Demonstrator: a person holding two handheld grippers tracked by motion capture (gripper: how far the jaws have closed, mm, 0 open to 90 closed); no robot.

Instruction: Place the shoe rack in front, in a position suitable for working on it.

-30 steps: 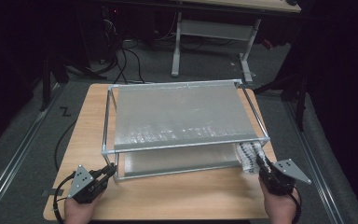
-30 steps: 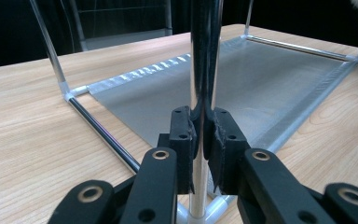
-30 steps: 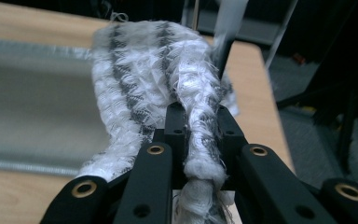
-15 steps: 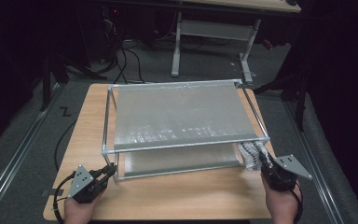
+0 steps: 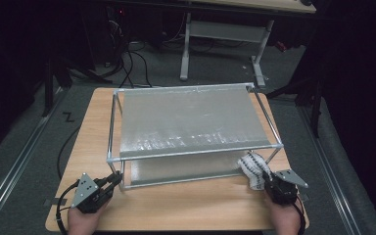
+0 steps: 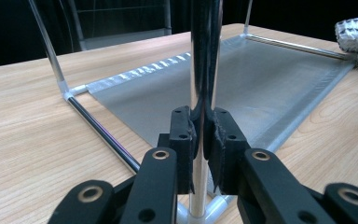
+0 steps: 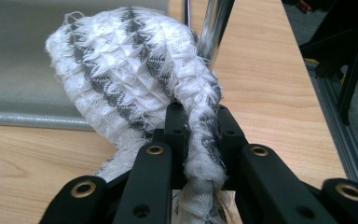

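White-and-grey knitted cloth (image 7: 135, 79) bunches at the near right corner of the metal rack (image 5: 196, 120), pinched between the closed jaws of the right tool (image 5: 269, 182). Since a second ago, cloth and tool have sunk toward the bench (image 5: 186, 205). The left tool (image 5: 111, 182), unmoved, clamps the rack's near left upright post (image 6: 204, 70). Bare bench lies open along the near edge between both tools.
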